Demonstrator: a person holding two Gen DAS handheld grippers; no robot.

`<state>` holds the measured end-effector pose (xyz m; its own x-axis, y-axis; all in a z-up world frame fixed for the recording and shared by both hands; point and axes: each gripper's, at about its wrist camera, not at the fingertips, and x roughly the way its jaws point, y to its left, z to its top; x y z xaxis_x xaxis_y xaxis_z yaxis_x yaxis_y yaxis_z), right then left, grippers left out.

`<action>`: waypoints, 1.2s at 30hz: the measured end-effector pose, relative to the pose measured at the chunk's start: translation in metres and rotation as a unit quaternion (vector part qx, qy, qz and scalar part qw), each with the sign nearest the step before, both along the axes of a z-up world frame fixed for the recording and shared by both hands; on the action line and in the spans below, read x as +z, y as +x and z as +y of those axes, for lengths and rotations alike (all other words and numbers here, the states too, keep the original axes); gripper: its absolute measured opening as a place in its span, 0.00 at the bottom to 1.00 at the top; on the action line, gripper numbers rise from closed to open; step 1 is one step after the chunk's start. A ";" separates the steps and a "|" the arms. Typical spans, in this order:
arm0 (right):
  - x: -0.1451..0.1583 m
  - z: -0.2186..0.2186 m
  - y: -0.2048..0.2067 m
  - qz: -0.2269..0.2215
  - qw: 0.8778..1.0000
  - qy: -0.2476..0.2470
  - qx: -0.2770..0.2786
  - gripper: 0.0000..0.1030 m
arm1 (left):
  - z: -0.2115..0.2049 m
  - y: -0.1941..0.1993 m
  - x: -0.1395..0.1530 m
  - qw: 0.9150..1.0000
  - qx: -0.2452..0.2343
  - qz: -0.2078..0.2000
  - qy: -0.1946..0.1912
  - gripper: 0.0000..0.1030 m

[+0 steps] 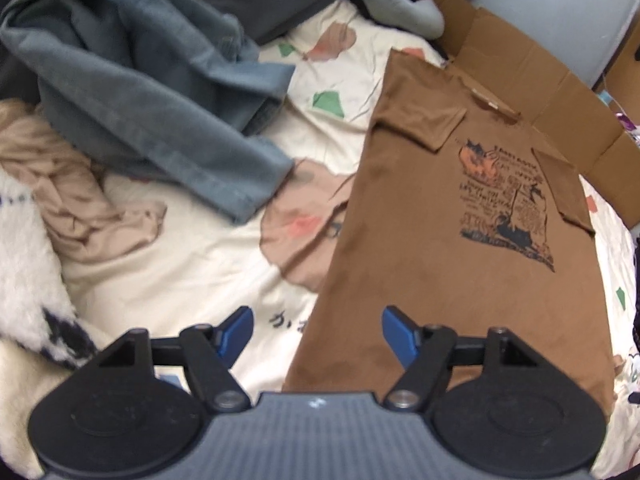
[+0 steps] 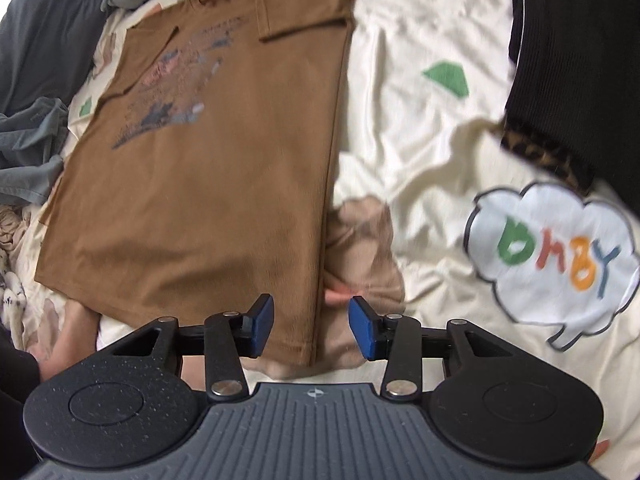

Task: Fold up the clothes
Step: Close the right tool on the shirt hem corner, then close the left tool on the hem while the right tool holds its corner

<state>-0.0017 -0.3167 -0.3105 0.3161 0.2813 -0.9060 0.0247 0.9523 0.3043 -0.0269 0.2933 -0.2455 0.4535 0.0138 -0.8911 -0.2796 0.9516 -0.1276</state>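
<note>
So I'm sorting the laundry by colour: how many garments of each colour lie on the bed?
Brown: 1, the printed T-shirt
Grey-blue: 1, the crumpled garment
Beige: 1, the bunched garment
Black: 1, the ribbed garment
Total: 4

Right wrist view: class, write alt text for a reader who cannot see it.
A brown printed T-shirt, sleeves folded in, lies flat on a cream patterned bedsheet. The right gripper, its blue-padded jaws apart, hangs over the shirt's lower right hem corner, gripping nothing. A black ribbed garment lies at upper right.
</note>
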 end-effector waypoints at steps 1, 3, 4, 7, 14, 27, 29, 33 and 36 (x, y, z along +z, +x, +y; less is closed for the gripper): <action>-0.006 0.000 0.000 0.006 1.000 0.002 0.000 0.43 | 0.001 0.000 -0.004 1.000 -0.001 0.005 0.000 0.68; -0.017 0.001 -0.001 0.017 1.000 0.006 -0.001 0.36 | 0.001 -0.001 -0.012 1.000 -0.002 0.015 0.000 0.66; -0.021 0.002 -0.001 0.020 1.000 0.009 -0.001 0.35 | 0.002 -0.002 -0.016 1.000 -0.004 0.020 -0.001 0.64; -0.032 0.004 -0.001 0.025 1.000 0.017 0.000 0.34 | 0.003 -0.005 -0.027 0.999 -0.006 0.033 -0.001 0.61; -0.049 0.007 0.003 0.036 0.999 0.031 -0.008 0.34 | 0.007 -0.011 -0.045 0.998 -0.014 0.057 -0.001 0.58; -0.048 -0.001 0.003 0.041 0.998 0.048 -0.012 0.03 | -0.002 -0.007 -0.077 0.996 -0.042 0.079 0.000 0.49; -0.046 -0.002 0.003 0.042 0.998 0.041 -0.012 0.03 | -0.003 -0.007 -0.085 0.995 -0.045 0.085 0.000 0.46; -0.041 -0.004 0.004 0.044 0.999 0.031 -0.010 0.02 | -0.002 -0.007 -0.098 0.994 -0.044 0.097 -0.002 0.43; -0.042 -0.005 0.004 0.049 0.998 0.034 -0.011 0.02 | 0.003 -0.009 -0.104 0.995 -0.032 0.095 -0.012 0.39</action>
<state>0.0027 -0.3219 -0.3522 0.2337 0.3361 -0.9124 0.0791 0.9287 0.3624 -0.0356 0.2959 -0.3491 0.2757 -0.0326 -0.9607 -0.2397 0.9655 -0.1016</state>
